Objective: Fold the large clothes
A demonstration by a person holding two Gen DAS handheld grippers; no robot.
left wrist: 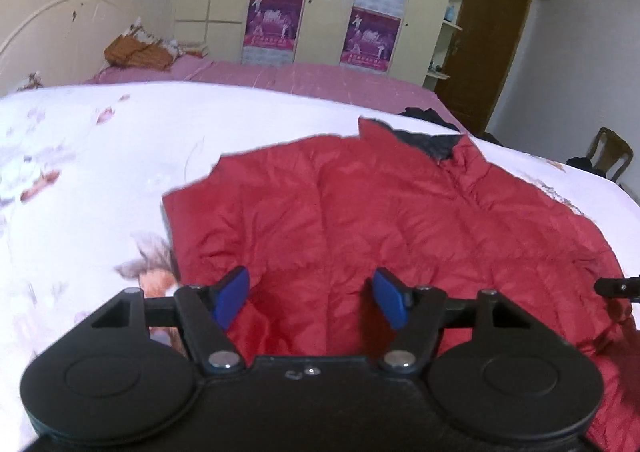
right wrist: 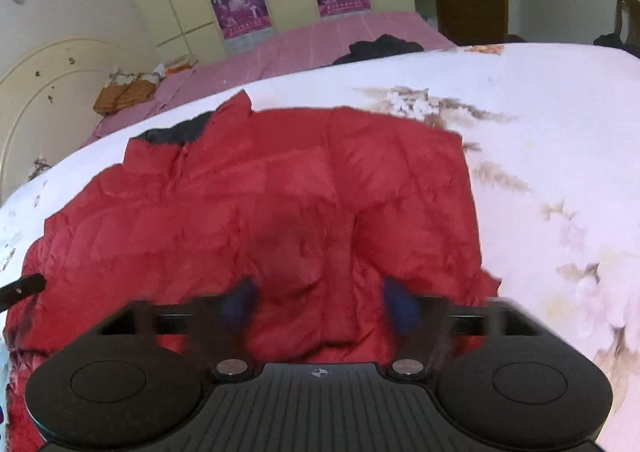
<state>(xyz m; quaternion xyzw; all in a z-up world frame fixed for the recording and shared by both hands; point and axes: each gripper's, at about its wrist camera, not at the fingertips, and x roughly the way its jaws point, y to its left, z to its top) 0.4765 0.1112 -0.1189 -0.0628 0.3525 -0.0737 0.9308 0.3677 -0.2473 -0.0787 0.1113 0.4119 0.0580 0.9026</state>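
Observation:
A red puffer jacket with a dark lining at its collar lies spread on a white floral bedspread. My left gripper is open, its blue pads apart just above the jacket's near edge, holding nothing. In the right wrist view the same jacket lies below my right gripper, which is open with blurred blue pads over the jacket's near edge. The tip of the other gripper shows at each view's side edge.
A pink sheet covers the bed's far part, with an orange cloth by the cream headboard. A dark garment lies at the far edge. Wardrobes with posters, a brown door and a chair stand behind.

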